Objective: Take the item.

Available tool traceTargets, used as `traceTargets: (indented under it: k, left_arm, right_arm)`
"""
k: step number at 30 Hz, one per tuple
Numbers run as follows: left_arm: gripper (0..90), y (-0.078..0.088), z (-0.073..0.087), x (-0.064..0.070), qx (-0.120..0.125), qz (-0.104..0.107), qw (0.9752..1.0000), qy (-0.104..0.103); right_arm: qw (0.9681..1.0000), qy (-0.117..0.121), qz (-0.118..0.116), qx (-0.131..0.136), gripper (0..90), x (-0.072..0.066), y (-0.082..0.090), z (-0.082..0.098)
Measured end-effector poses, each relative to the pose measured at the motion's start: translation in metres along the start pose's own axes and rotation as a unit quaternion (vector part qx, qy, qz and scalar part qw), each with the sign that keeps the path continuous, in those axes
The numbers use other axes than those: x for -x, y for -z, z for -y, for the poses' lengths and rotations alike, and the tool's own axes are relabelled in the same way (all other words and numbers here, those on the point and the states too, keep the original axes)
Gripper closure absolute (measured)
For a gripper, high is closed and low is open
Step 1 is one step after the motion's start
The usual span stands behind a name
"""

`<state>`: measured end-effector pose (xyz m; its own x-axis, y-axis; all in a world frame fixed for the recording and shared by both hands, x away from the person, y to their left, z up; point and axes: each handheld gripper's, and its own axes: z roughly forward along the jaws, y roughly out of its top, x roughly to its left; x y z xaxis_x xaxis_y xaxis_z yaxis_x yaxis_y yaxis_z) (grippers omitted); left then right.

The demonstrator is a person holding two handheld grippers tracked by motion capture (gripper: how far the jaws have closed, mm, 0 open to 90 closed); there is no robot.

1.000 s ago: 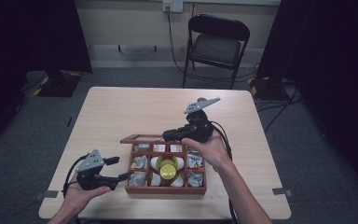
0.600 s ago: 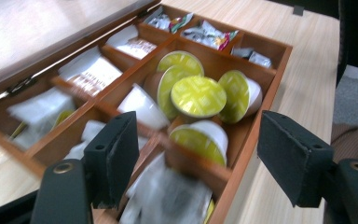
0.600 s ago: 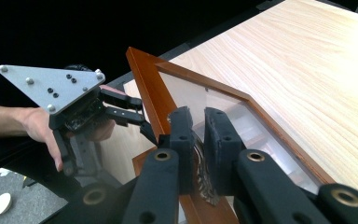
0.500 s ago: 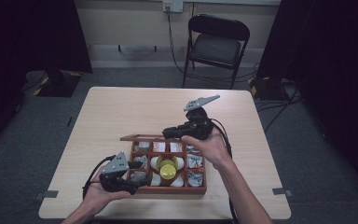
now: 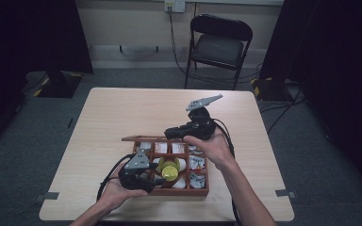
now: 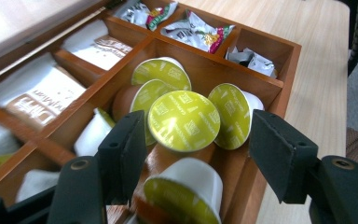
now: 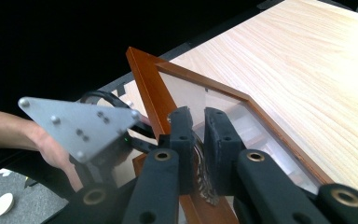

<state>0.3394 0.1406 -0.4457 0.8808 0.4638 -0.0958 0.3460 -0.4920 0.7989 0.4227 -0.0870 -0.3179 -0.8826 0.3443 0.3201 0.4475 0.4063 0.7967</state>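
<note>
High view: wooden box (image 5: 202, 190) with compartments sitting on the table (image 5: 122, 117) close to the near edge, roughly midway between the near corners. Glass-paned lid (image 5: 143, 139) raised along the box's far side. Right gripper (image 5: 168, 134) at that far side, clamped on the lid. Left gripper (image 5: 159, 181) at the box's left wall, reaching into the middle compartment over the yellow-green capsules (image 5: 169, 168). Folding chair (image 5: 219, 47) standing beyond the far edge of the table.

Left gripper view: jaws apart, having just been closing, one on each side of a capsule lying with its foil top (image 6: 184, 120) facing the camera; pads not pressing on it. More capsules heaped around it in the same compartment. White sachets (image 6: 93, 46) and crinkled packets (image 6: 196, 30) in neighbouring compartments.

Right gripper view: jaws drawn together on the lid's wooden frame (image 7: 147, 86), pane tilted up off the box. Left gripper's grey plate (image 7: 81, 126) and a hand behind it.
</note>
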Motion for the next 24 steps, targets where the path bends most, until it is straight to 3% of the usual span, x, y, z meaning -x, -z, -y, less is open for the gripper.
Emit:
traceTargets:
  k: [3,7,11,15,21,24]
  left_arm:
    - [36.8,-0.010,-0.006,0.000,-0.025,0.002,0.9996,-0.014]
    - [38.0,-0.020,-0.016,-0.002,-0.032,-0.009,0.9990,-0.028]
    - [37.8,-0.031,-0.017,0.000,-0.055,0.003,0.9981,-0.025]
    - [37.3,-0.035,-0.017,0.001,-0.068,-0.006,0.9971,-0.033]
    - [33.5,-0.037,-0.018,-0.004,-0.072,-0.024,0.9968,-0.025]
    - [32.5,-0.040,-0.019,-0.006,-0.093,-0.024,0.9950,-0.028]
  right_arm:
    - [1.0000,0.000,0.000,0.000,82.2,0.000,0.000,0.000]
    - [1.0000,0.002,0.001,0.001,82.2,0.000,0.000,0.000]
    - [1.0000,0.002,0.001,0.001,82.2,0.000,0.000,0.000]
    - [1.0000,0.003,0.001,0.001,82.2,0.000,0.000,0.000]
    - [1.0000,0.004,0.001,0.000,82.2,0.000,0.000,-0.001]
    - [1.0000,0.004,0.002,0.000,82.2,0.000,0.000,-0.001]
